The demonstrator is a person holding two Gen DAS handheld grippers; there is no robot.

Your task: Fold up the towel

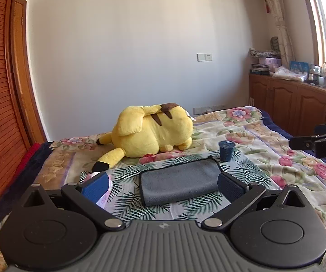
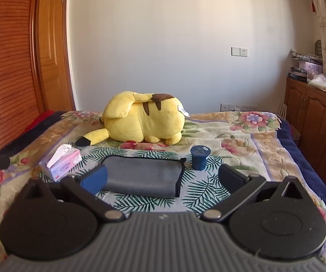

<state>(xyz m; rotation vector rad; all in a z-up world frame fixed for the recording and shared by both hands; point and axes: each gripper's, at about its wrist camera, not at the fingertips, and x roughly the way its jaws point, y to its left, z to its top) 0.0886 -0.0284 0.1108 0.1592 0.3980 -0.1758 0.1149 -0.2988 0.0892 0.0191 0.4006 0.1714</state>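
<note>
A grey towel (image 1: 179, 182) with a black hem lies folded into a flat rectangle on a leaf-print cloth (image 1: 126, 200) on the bed. It also shows in the right wrist view (image 2: 141, 176). My left gripper (image 1: 163, 187) is open and empty, its fingers standing either side of the towel just short of it. My right gripper (image 2: 163, 180) is open and empty, with the towel's right end between its fingers. The right gripper also shows at the right edge of the left wrist view (image 1: 321, 141).
A dark blue cup (image 2: 199, 158) stands right of the towel. A pink tissue box (image 2: 60, 164) sits to its left. A large yellow plush toy (image 2: 140, 120) lies behind on the floral bedspread (image 2: 242, 140). Wooden cabinets (image 2: 317, 117) line the right wall.
</note>
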